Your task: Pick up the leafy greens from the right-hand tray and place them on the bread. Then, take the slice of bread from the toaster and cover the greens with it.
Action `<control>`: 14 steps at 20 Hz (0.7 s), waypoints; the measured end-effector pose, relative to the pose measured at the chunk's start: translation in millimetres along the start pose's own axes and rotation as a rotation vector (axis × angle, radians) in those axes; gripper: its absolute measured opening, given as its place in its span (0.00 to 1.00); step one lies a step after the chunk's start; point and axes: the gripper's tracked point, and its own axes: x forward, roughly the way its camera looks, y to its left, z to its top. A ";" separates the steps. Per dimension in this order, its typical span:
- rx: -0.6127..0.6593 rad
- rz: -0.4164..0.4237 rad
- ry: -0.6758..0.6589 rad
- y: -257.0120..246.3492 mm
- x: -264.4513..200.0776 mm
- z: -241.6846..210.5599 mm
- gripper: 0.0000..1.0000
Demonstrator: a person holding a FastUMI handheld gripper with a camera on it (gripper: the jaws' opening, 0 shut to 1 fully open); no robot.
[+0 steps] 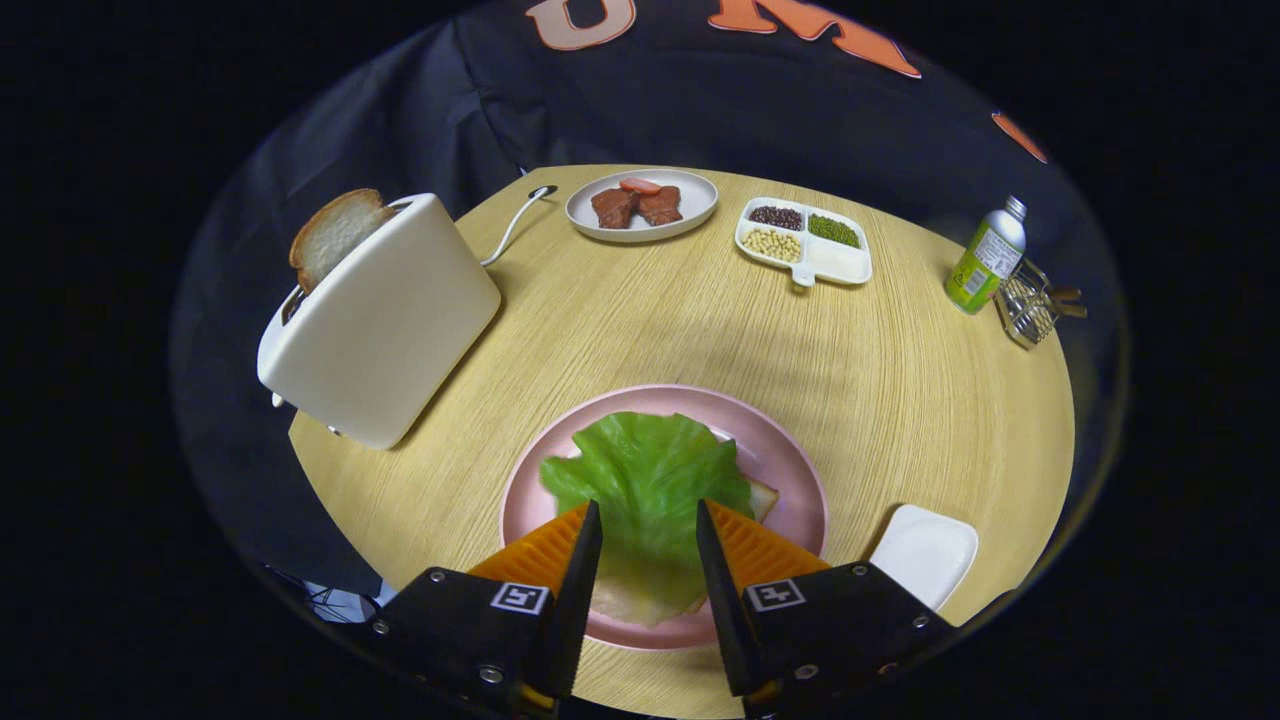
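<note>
The lettuce leaf (645,480) is laid over the bread (762,497); the fingers (648,520) are held apart above it, nothing gripped.

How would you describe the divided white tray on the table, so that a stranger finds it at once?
On the round wooden table, look at the far side, beyond the open gripper and the pink plate. The divided tray lies right of the round plate of meat. It alone has compartments, holding dark, green and pale beans.
</note>
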 end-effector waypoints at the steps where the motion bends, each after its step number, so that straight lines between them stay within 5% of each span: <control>1: 0.000 -0.004 -0.008 0.3 -3.2 6.9 0.62; 14: -0.037 0.148 -0.081 82.6 -59.2 95.9 0.83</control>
